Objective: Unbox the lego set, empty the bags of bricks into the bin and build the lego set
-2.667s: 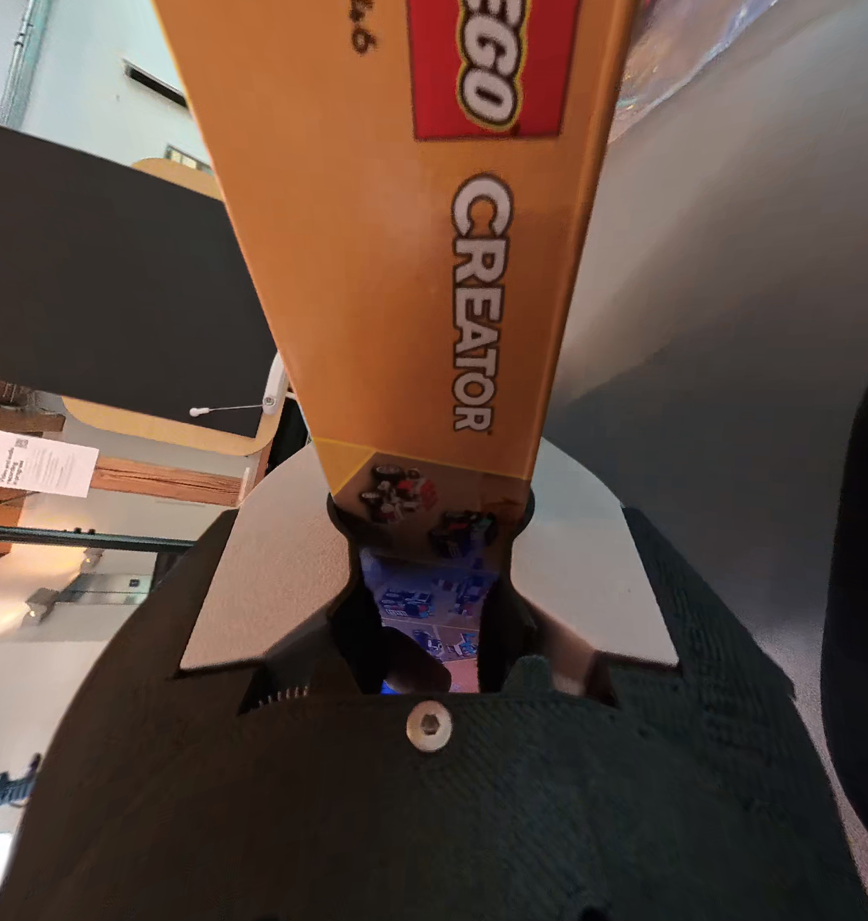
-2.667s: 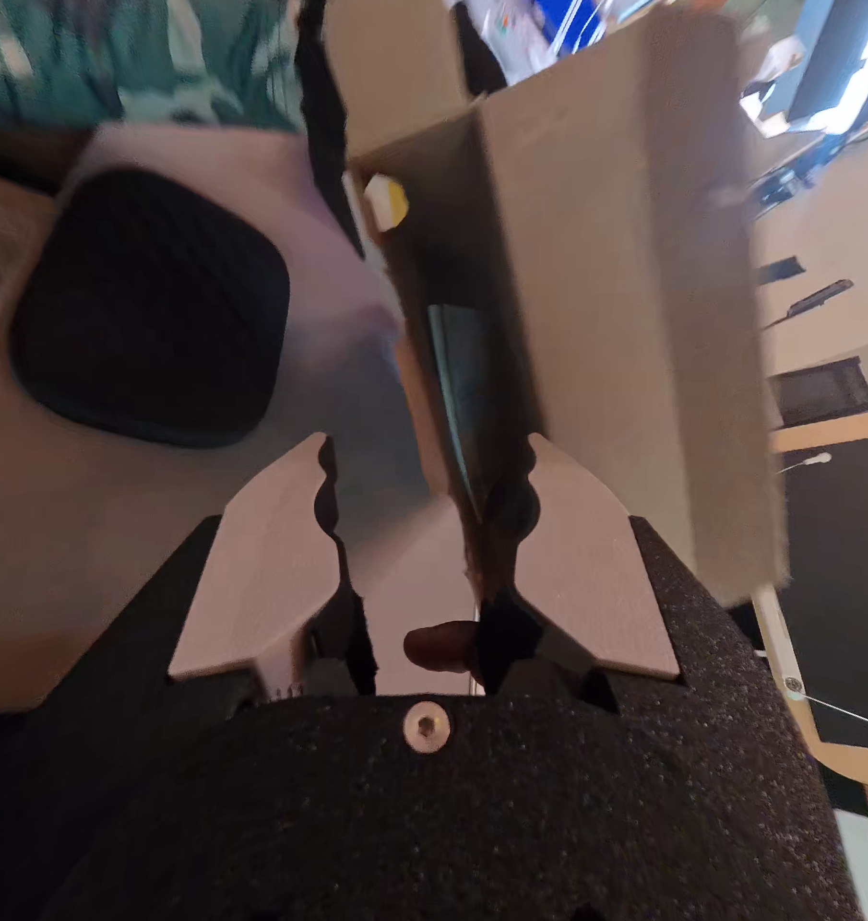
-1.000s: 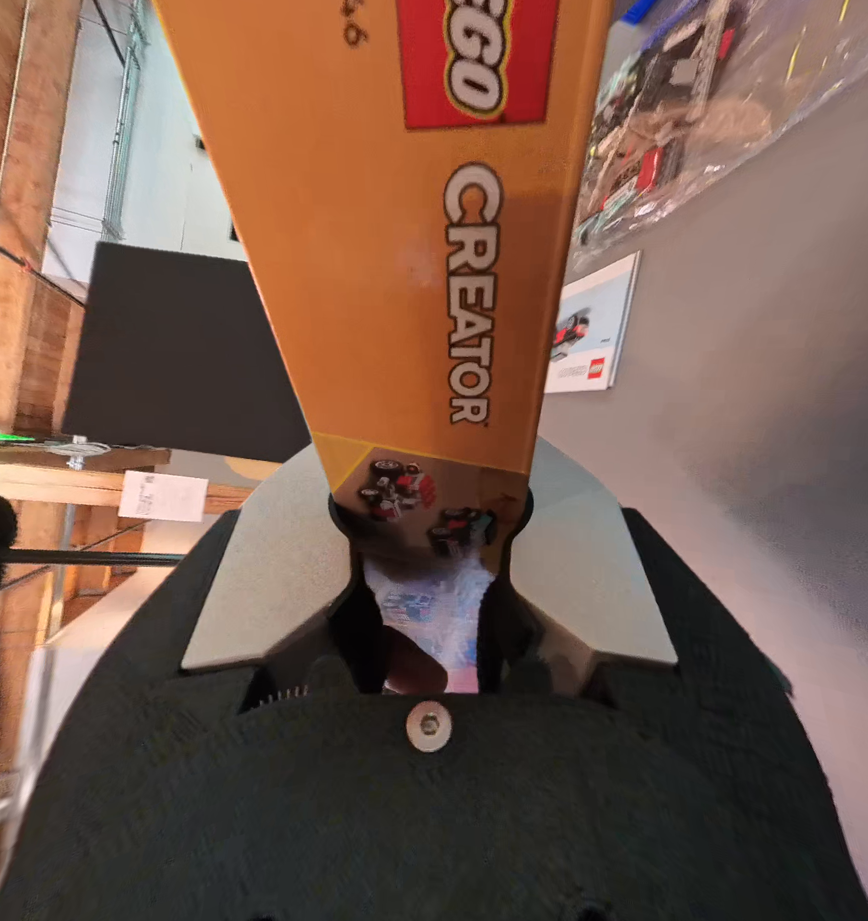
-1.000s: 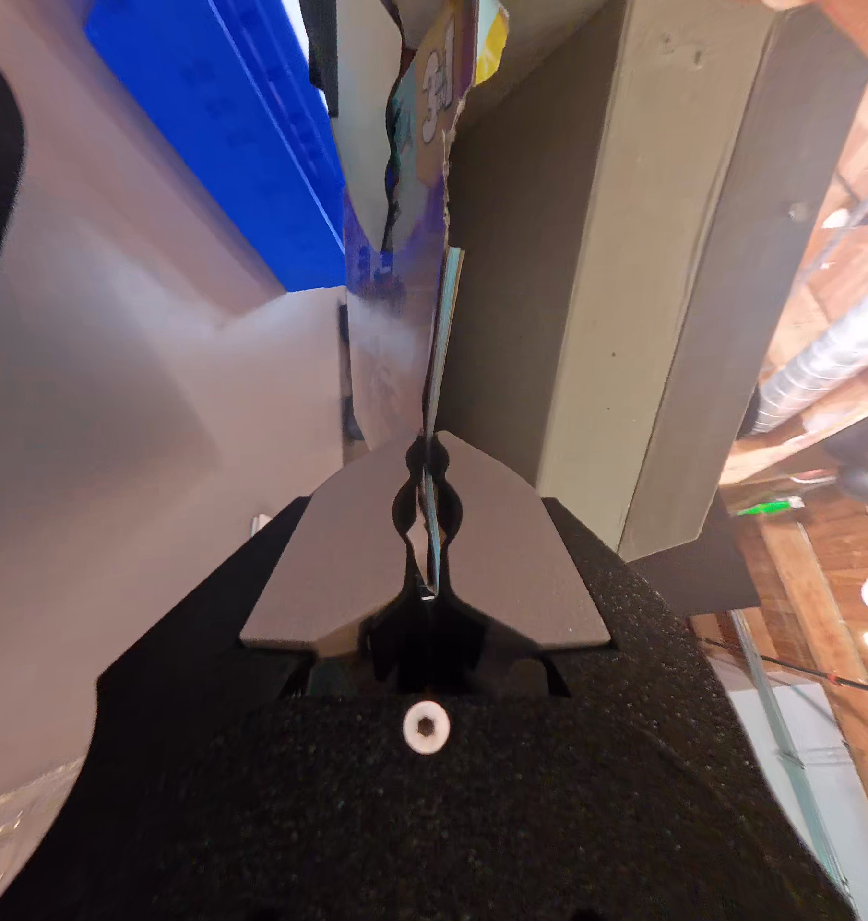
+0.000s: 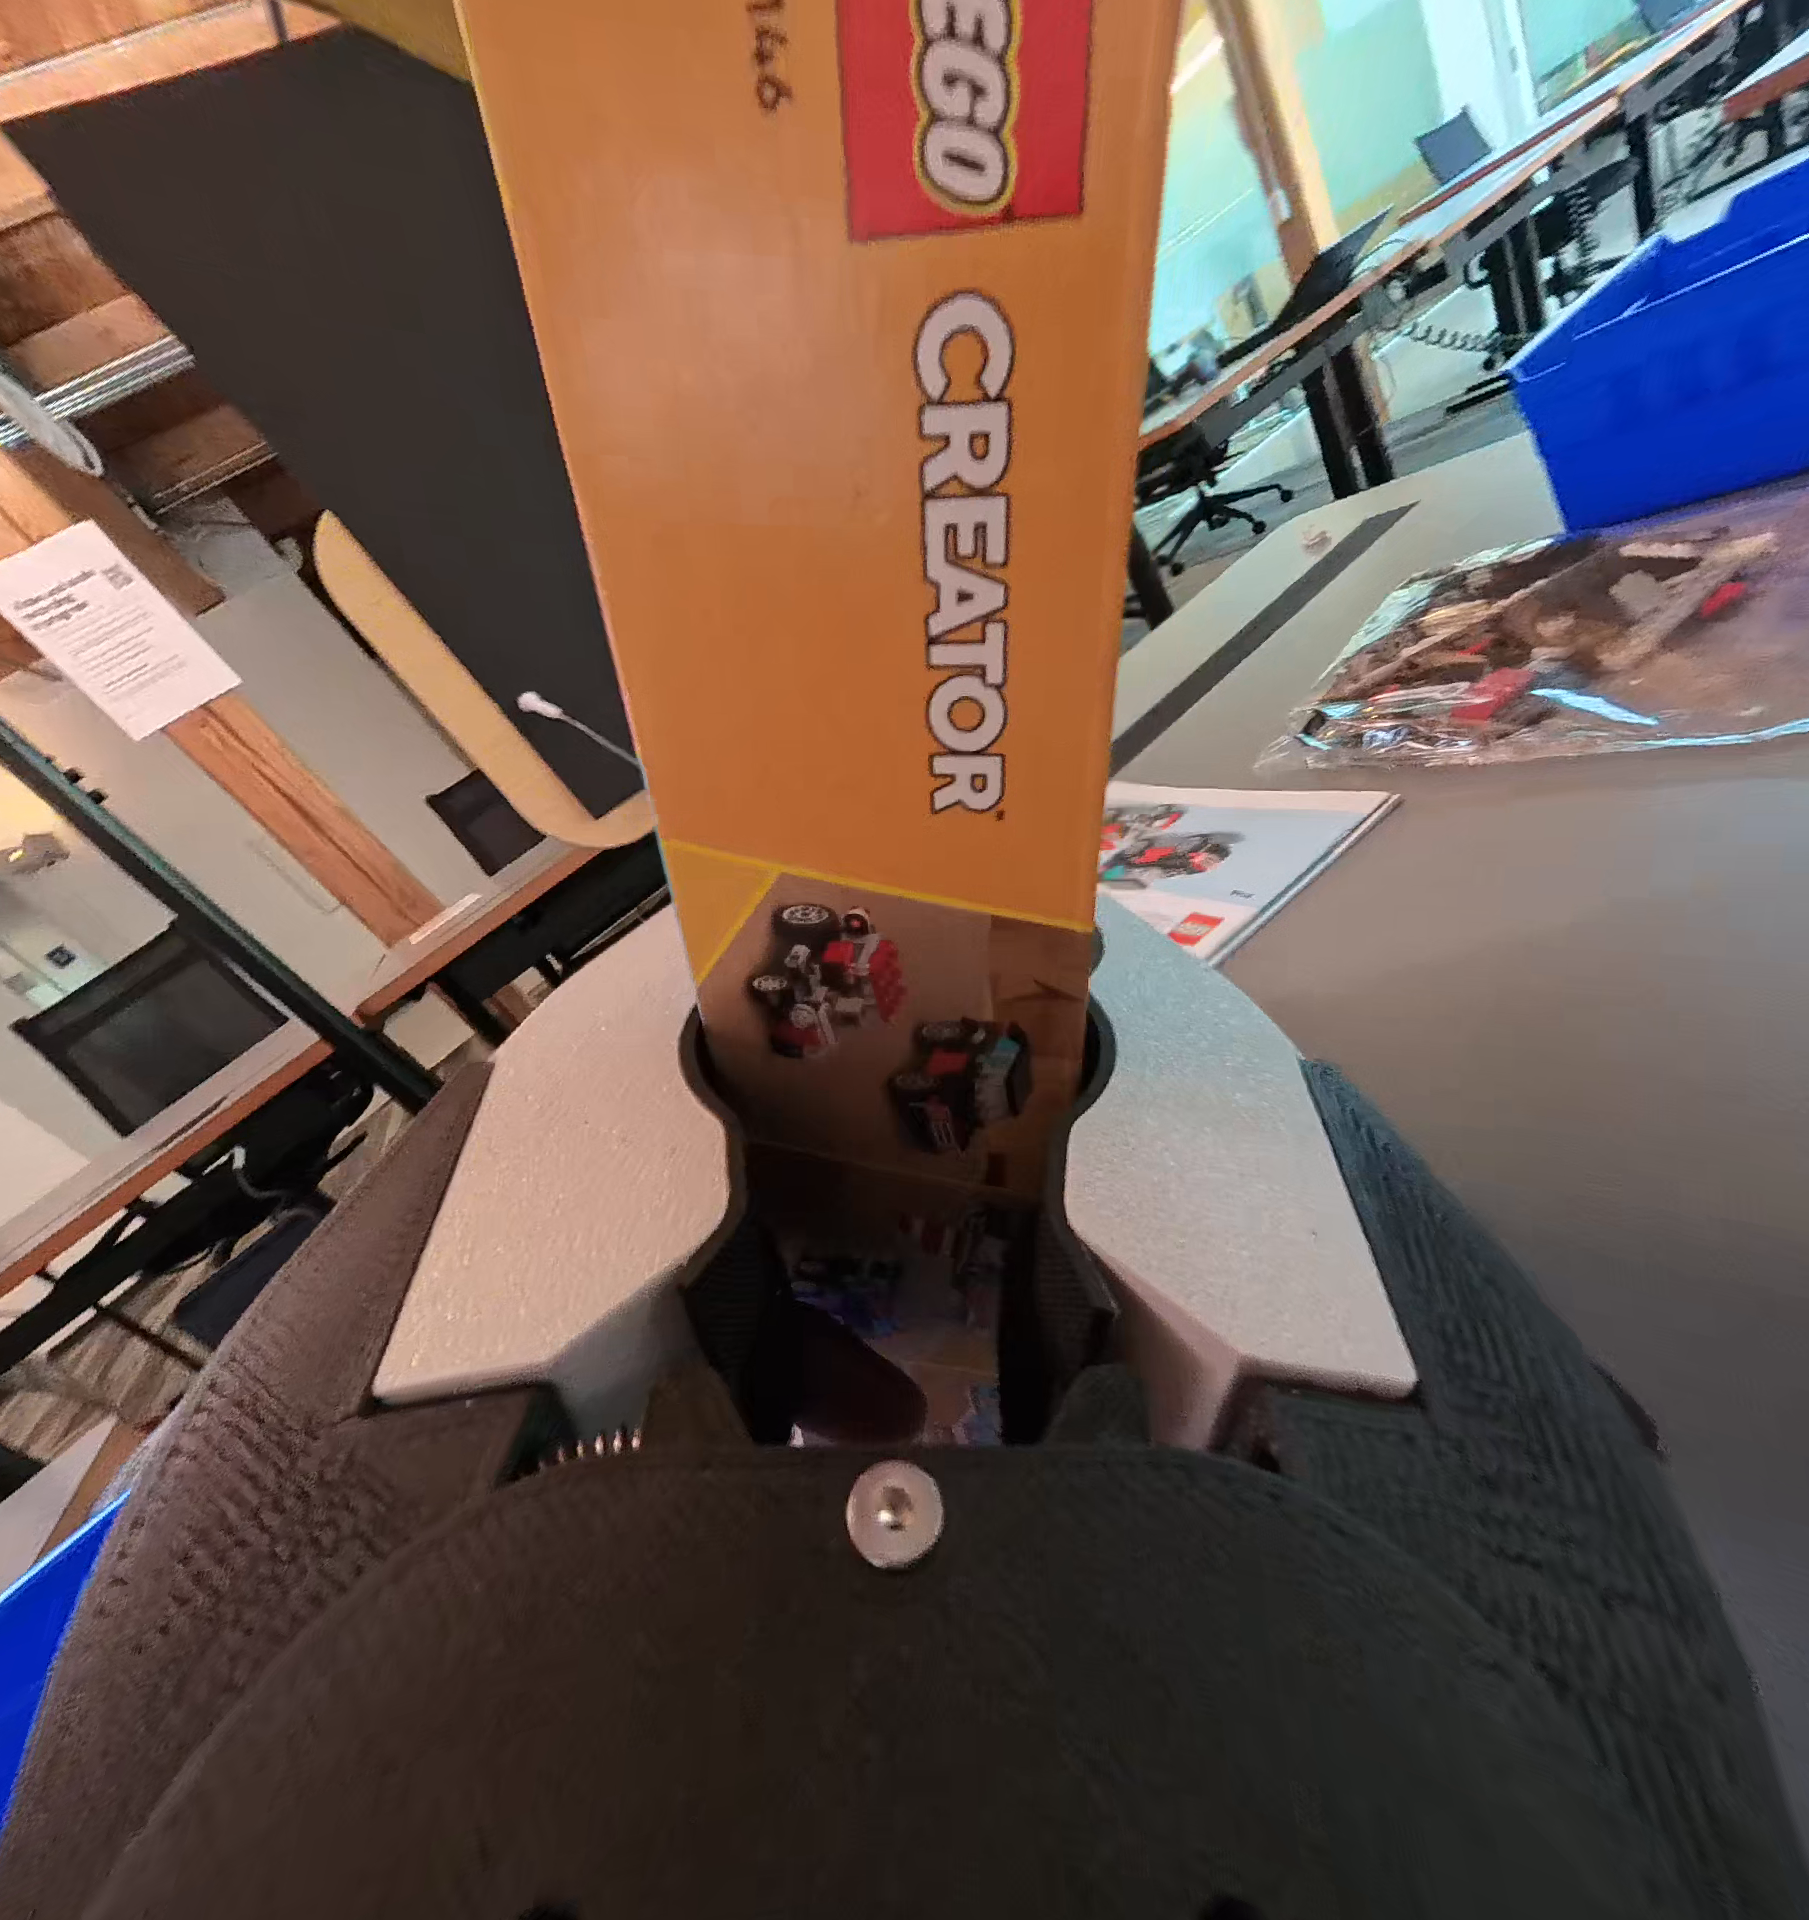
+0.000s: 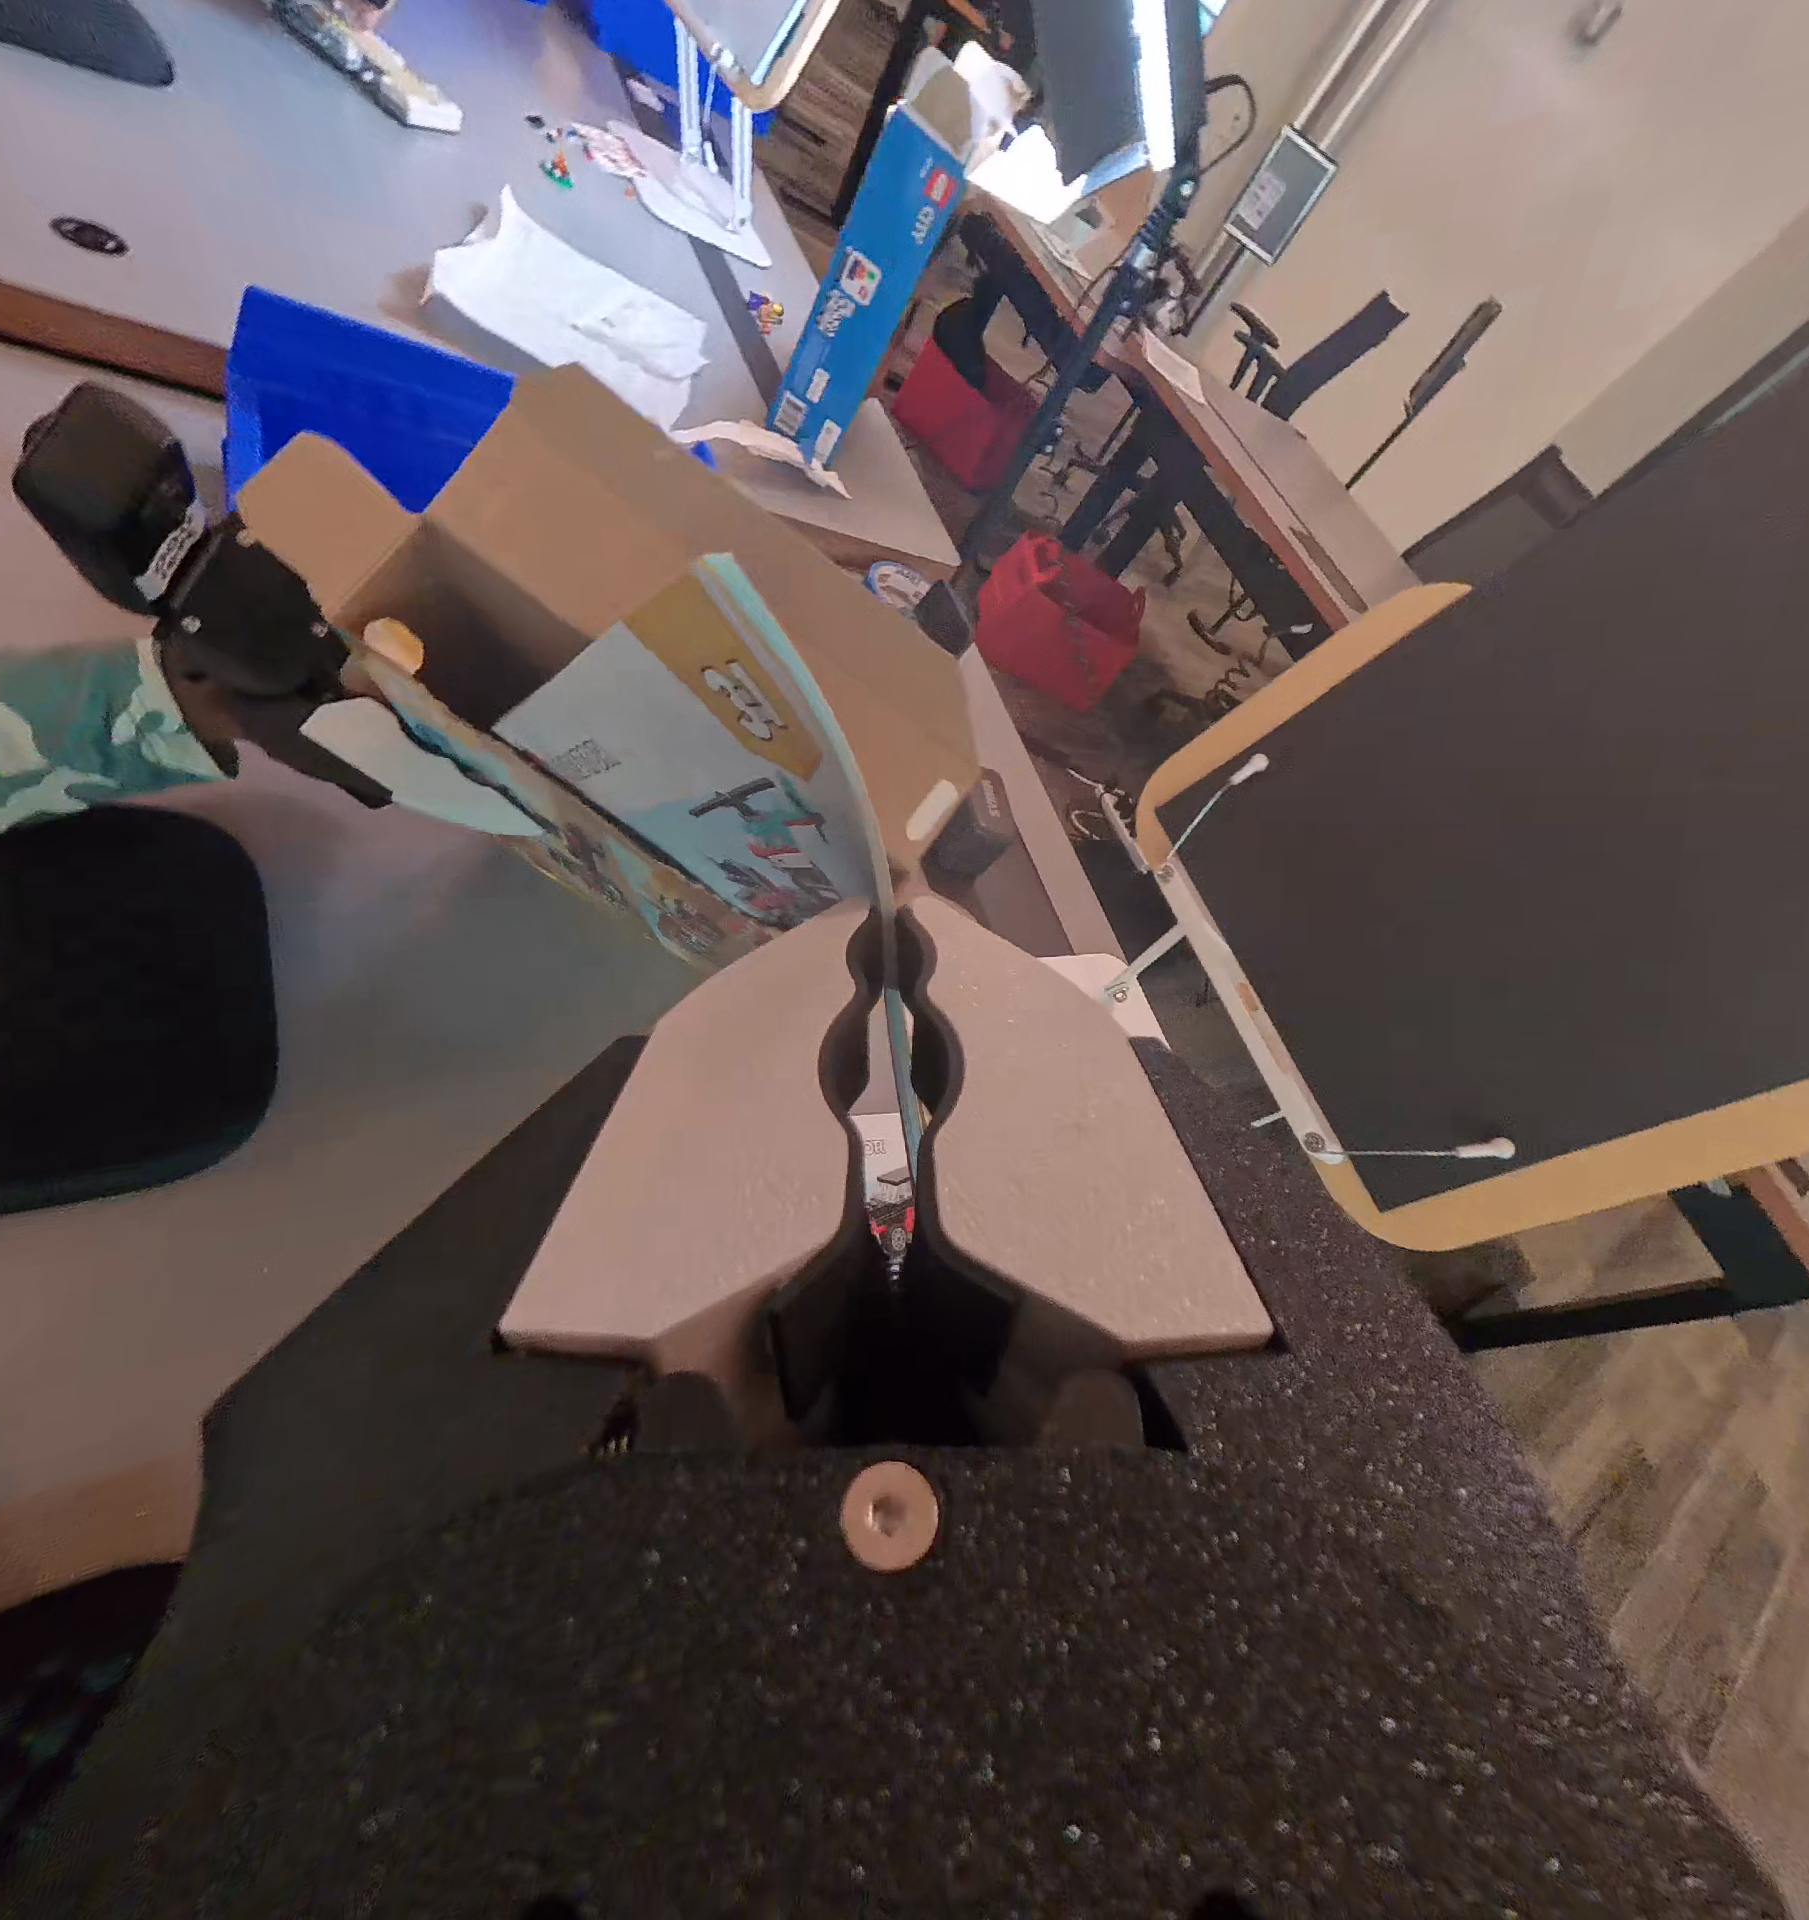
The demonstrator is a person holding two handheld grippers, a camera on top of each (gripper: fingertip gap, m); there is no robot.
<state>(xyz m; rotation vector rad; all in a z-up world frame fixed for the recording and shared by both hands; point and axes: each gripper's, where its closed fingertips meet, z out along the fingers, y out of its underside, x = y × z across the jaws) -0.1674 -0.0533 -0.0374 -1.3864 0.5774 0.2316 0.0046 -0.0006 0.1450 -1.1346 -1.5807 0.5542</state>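
Here the left gripper (image 5: 889,1049) is clamped across the narrow orange side of the lego box (image 5: 827,499), which rises straight up between its grey fingers (image 5: 567,1174). The right gripper (image 6: 884,935), jaws nearly together, pinches the thin front flap (image 6: 858,748) of the same box, whose open brown cardboard mouth faces that camera. Beyond the left gripper, on the grey table (image 5: 1554,1039), an instruction booklet (image 5: 1232,862) lies flat, a clear bag of bricks (image 5: 1565,655) sits farther back, and a blue bin (image 5: 1710,353) stands behind it. Across the room, a tall blue toy box (image 6: 869,281) stands on another desk.
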